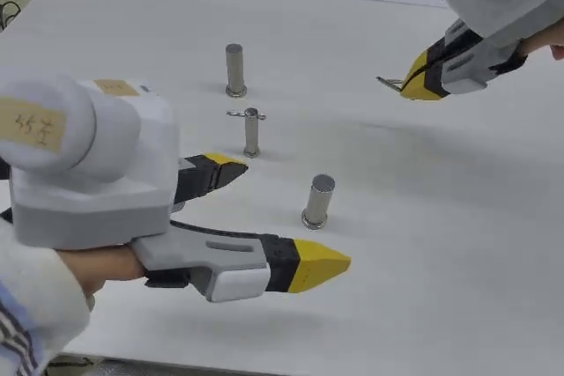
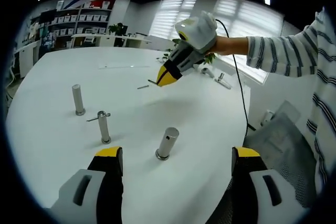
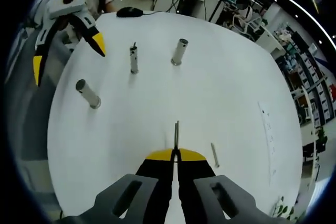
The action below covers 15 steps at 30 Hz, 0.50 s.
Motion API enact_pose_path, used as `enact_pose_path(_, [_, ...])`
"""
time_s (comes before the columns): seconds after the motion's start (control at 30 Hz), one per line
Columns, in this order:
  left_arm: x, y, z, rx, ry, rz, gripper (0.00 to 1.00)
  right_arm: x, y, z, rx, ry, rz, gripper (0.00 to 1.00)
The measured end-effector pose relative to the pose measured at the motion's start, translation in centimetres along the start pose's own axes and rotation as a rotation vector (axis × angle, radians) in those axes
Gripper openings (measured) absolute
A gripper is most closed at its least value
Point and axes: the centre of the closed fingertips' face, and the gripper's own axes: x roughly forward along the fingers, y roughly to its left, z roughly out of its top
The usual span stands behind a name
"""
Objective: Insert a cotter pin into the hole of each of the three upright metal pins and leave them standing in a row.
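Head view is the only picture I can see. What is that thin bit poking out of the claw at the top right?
Observer: The right gripper view looks along that right claw. Its jaws are shut tight on a thin pin, which sticks straight out ahead of the tips.
Operator: Is that the last pin, or are there more lying about?
Observer: There is one more. A spare pin lies flat on the white table, close beside the right claw and apart from the three metal posts.
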Motion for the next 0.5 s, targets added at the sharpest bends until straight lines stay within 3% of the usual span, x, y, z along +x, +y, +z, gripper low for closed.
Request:
enact_pose_path(0.17, [-0.1, -0.1, 1.4, -0.012, -0.044, -0.002, 0.83, -1.3, 1.3, 0.2, -0.003, -0.056, -0.032, 0.02])
enact_pose_path(0.33, [0.2, -0.4, 2.5, -0.047, -0.076, -0.020, 0.76, -2.4, 2.9, 0.4, -0.014, -0.093, -0.055, 0.02])
enact_pose_path(0.5, [0.6, -0.9, 3.7, -0.108, -0.111, -0.045, 0.73, -3.4, 4.5, 1.0, -0.010, -0.135, -0.075, 0.02])
